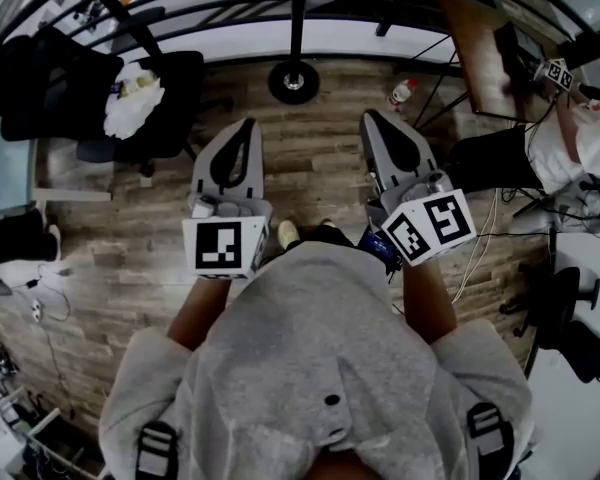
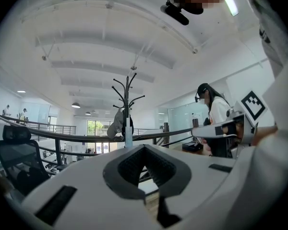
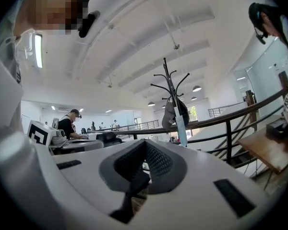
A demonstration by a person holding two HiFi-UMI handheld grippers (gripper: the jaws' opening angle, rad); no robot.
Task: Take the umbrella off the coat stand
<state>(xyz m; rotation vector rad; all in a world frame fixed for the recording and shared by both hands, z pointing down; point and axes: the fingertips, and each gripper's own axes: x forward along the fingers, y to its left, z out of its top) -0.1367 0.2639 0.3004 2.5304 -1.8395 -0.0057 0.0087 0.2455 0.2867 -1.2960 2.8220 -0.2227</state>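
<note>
The black coat stand [image 2: 127, 97] rises ahead by the railing; in the head view its round base [image 1: 293, 81] sits on the wood floor beyond both grippers. A folded light-blue umbrella [image 2: 128, 138] hangs along the pole, with a grey cap or bag [image 2: 117, 123] beside it. From the right gripper view the umbrella [image 3: 181, 127] hangs below grey and dark items [image 3: 169, 115]. My left gripper [image 1: 246, 124] [image 2: 144, 146] and right gripper [image 1: 370, 116] [image 3: 145, 141] point level at the stand, well short of it. Both are shut with nothing in them.
A black railing [image 1: 230, 13] runs behind the stand. A black office chair [image 1: 155, 93] with a white cloth on it stands at the left. At the right are a wooden table [image 1: 480, 48], a seated person [image 1: 565, 143], floor cables and a small bottle [image 1: 402, 91].
</note>
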